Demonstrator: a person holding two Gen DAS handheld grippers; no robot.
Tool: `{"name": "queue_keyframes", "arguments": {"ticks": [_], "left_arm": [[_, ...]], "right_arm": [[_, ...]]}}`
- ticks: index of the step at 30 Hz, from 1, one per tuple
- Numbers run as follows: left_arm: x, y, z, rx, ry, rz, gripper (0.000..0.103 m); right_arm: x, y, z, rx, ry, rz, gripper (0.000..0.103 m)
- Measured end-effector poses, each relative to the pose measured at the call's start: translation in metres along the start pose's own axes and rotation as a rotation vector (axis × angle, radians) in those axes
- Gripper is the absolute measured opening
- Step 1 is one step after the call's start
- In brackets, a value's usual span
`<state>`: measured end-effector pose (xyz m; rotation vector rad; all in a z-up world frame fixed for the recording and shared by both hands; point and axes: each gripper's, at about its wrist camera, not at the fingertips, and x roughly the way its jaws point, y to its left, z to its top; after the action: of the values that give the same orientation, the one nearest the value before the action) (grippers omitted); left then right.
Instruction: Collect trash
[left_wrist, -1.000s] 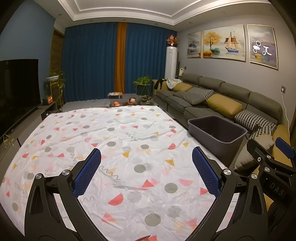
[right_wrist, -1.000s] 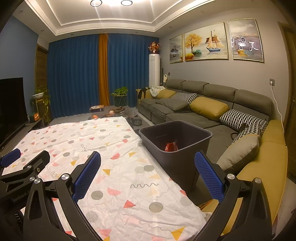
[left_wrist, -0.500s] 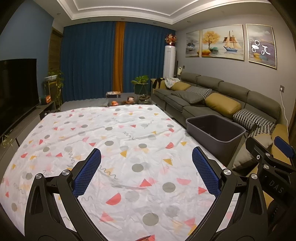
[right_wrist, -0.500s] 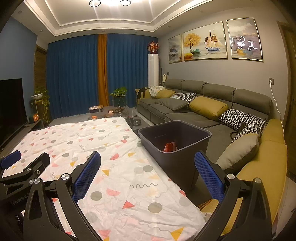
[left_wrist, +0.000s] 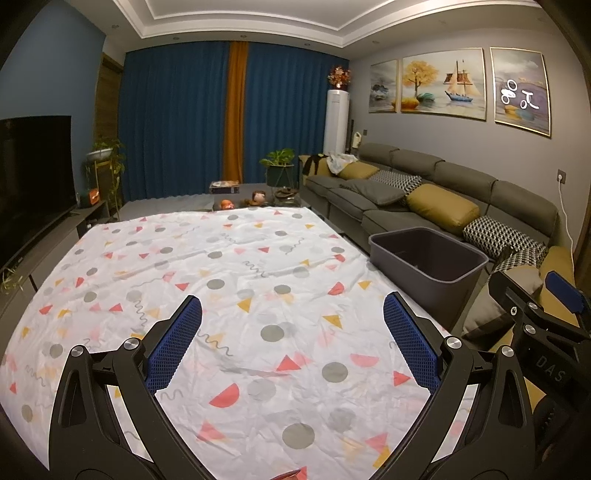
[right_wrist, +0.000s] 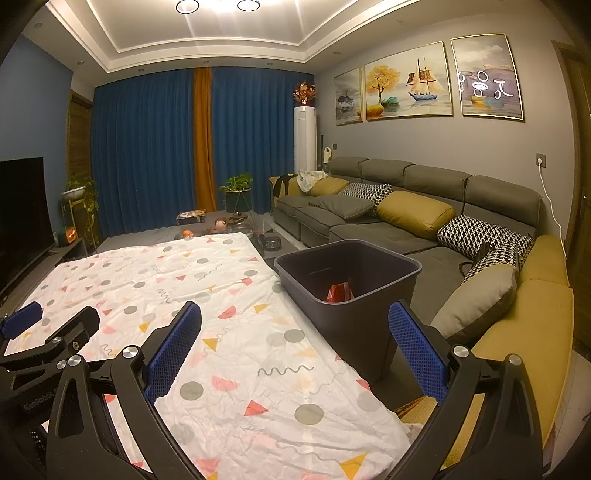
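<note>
Above the patterned counter (left_wrist: 258, 258), both tongs (left_wrist: 291, 343) (right_wrist: 295, 343) wide, empty; bin (right_wrist: 369, 325) alongside, holding red trash (right_wrist: 338, 293), probably a wrapper.

Both wrist views look forward, low over the patterned sheet (left_wrist: 258, 295), toward the curtains (right_wrist: 155, 147). Right view sits nearer the bin (right_wrist: 354, 295); both share sheet, bin, sofa (left_wrist: 424, 192).

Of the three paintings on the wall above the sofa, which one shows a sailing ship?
The middle painting, the widest of the three: it has a sailing ship beside a yellow tree. The left painting is a smaller grey scene, and the right painting carries bright glare from the ceiling lights.
</note>
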<state>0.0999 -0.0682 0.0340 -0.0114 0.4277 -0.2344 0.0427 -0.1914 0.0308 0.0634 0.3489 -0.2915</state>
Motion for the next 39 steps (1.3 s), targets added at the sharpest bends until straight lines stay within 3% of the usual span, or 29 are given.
{"name": "queue_keyframes", "arguments": {"ticks": [39], "left_arm": [[0.0006, -0.001, -0.0043, 0.006, 0.003, -0.007, 0.097]], "right_arm": [[-0.0003, -0.0023, -0.0013, 0.005, 0.003, 0.001, 0.097]]}}
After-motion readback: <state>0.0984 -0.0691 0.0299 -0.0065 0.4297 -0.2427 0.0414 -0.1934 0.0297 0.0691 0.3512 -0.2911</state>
